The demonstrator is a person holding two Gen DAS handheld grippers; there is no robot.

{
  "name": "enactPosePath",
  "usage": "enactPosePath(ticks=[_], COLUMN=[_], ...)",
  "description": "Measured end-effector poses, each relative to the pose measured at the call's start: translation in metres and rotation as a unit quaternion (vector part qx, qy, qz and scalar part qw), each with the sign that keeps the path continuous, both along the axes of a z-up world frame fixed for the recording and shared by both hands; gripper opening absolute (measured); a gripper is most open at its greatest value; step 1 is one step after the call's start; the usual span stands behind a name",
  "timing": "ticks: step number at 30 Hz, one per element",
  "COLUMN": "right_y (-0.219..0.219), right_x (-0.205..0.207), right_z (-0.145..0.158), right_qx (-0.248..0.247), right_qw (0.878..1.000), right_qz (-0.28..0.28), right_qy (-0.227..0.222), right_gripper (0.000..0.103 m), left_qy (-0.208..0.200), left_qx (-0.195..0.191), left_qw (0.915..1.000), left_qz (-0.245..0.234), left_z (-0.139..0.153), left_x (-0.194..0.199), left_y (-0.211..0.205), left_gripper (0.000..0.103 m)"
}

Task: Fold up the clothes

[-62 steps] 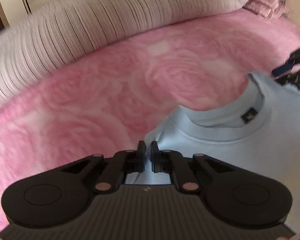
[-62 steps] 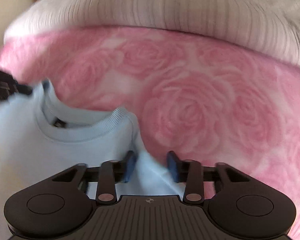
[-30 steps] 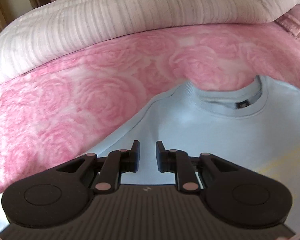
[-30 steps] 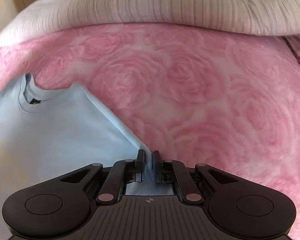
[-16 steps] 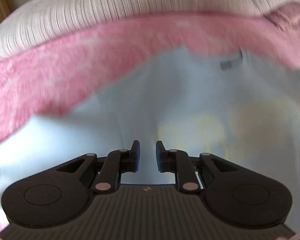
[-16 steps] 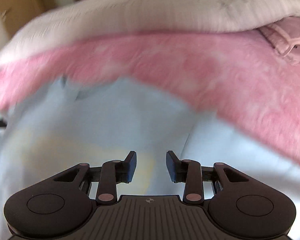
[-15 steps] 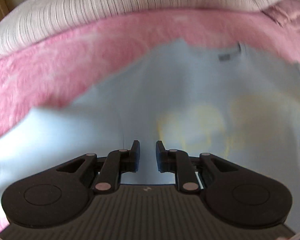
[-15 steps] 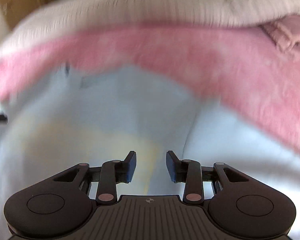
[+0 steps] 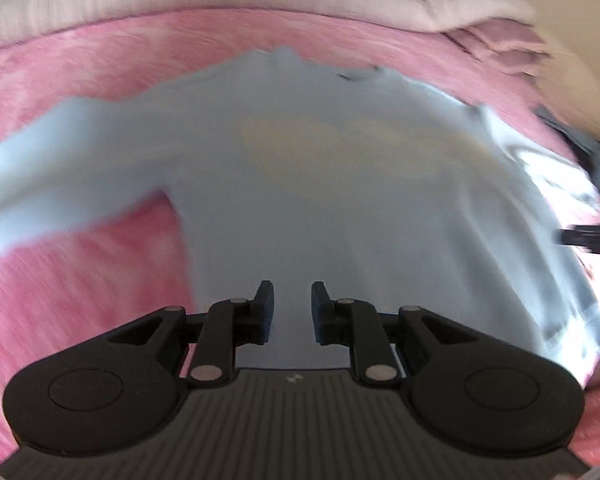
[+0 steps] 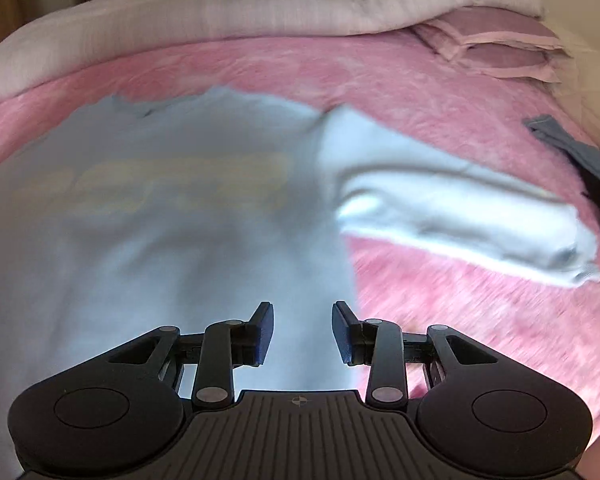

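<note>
Sweatshirt flat on pink blanket.
I held left gripper narrowly parted, right gripper wider, both empty.

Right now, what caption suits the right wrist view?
Open right gripper above a light blue sweatshirt spread on a pink blanket.

Pink rose-patterned bedspread, white ribbed duvet heaped behind (pink pillow alongside).

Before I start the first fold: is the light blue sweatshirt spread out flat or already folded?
Spread out. The light blue sweatshirt lies open on the pink blanket, front print up, both sleeves out to the sides, no fold visible.
</note>
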State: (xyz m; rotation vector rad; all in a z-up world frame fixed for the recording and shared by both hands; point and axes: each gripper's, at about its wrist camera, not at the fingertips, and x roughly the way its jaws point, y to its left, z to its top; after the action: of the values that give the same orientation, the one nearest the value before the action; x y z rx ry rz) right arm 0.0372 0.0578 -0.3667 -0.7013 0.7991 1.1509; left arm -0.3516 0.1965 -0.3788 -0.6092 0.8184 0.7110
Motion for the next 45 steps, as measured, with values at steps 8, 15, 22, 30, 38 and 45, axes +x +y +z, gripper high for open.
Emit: enactPosePath(ticks=[8, 15, 22, 30, 38, 45], right_y=[-0.079, -0.041, -0.080, -0.174, -0.174, -0.205], right_x=[-0.009, -0.039, -0.099, -0.100, -0.065, -0.083], right_z=[-0.018, -0.001, -0.046, -0.024, -0.028, 0.018], right_qx=[-0.044, 0.064, 0.098, 0.091, 0.077, 0.060], right_qw=[0.999, 0.995, 0.989, 0.994, 0.996, 0.995], right_qz=[0.013, 0.056, 0.108, 0.052, -0.039, -0.030], right_qy=[0.004, 0.056, -0.013, -0.012, 0.007, 0.080], right_gripper=[0.036, 0.037, 0.036, 0.037, 0.037, 0.037], left_qy=[0.018, -0.045, -0.020, -0.052, 0.022, 0.041], left_qx=[-0.005, 0.068, 0.128, 0.104, 0.078, 0.100], left_qw=[0.9995, 0.9965, 0.9912, 0.9911, 0.9910, 0.9860], left_qz=[0.024, -0.020, -0.027, 0.065, 0.106, 0.127], left_z=[-0.002, 0.005, -0.031, -0.012, -0.005, 0.043], left_x=[-0.032, 0.006, -0.011, -0.066, -0.030, -0.030], left_y=[-0.068, -0.054, -0.105, -0.168, -0.179, -0.215], left_gripper=[0.015, 0.015, 0.016, 0.015, 0.025, 0.043])
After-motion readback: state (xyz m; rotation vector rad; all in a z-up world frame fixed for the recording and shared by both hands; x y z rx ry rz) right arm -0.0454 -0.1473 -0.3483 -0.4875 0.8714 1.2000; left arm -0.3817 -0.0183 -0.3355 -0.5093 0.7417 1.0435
